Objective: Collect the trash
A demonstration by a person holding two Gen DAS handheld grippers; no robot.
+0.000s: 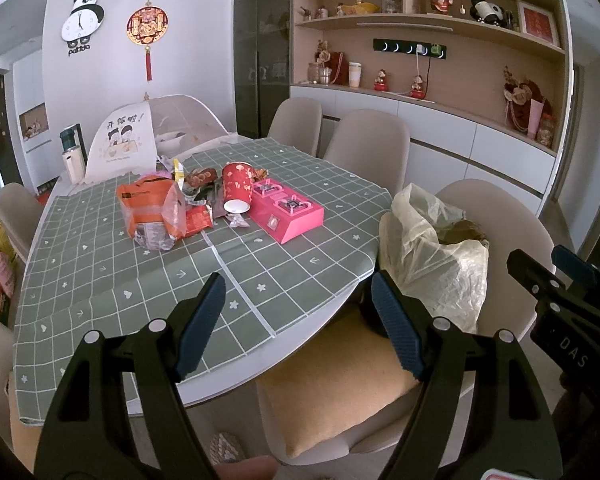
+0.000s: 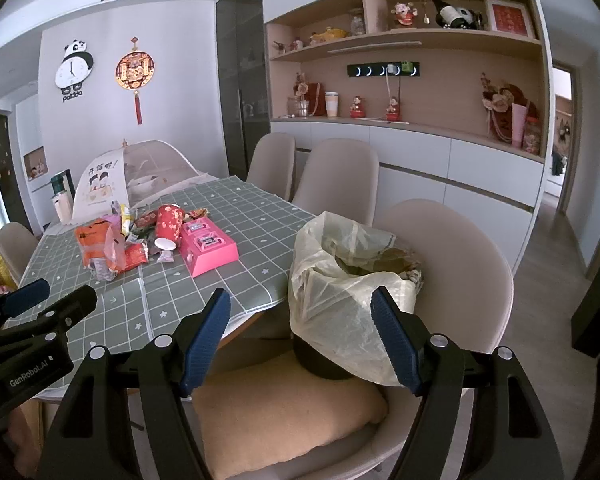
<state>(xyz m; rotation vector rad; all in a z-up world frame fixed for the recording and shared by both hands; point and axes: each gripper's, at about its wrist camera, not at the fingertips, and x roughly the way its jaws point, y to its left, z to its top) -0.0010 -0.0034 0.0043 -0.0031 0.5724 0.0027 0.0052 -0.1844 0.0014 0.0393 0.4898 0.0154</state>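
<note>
two released grippers (image 1: 296, 328) (image 2: 300, 336), one pink box (image 1: 286, 210), one red cup (image 1: 238, 188), one lined bin (image 2: 352, 280)

Panda wall clock (image 1: 81, 20) at upper left, red round hanging ornament (image 1: 147, 26) beside it, mesh food cover (image 1: 172, 126) at the surface's far end, beige chairs (image 1: 366, 144) right of centre, shelves of figurines (image 1: 440, 0) upper right, orange seat cushion (image 1: 332, 392) at bottom centre.

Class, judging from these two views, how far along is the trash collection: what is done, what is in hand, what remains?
Done: a lined bin stands on the chair, something already inside. In hand: nothing; the left gripper and right gripper are open and empty. Left: the orange bag, red cup, pink box and wrappers lie on the table.
</note>
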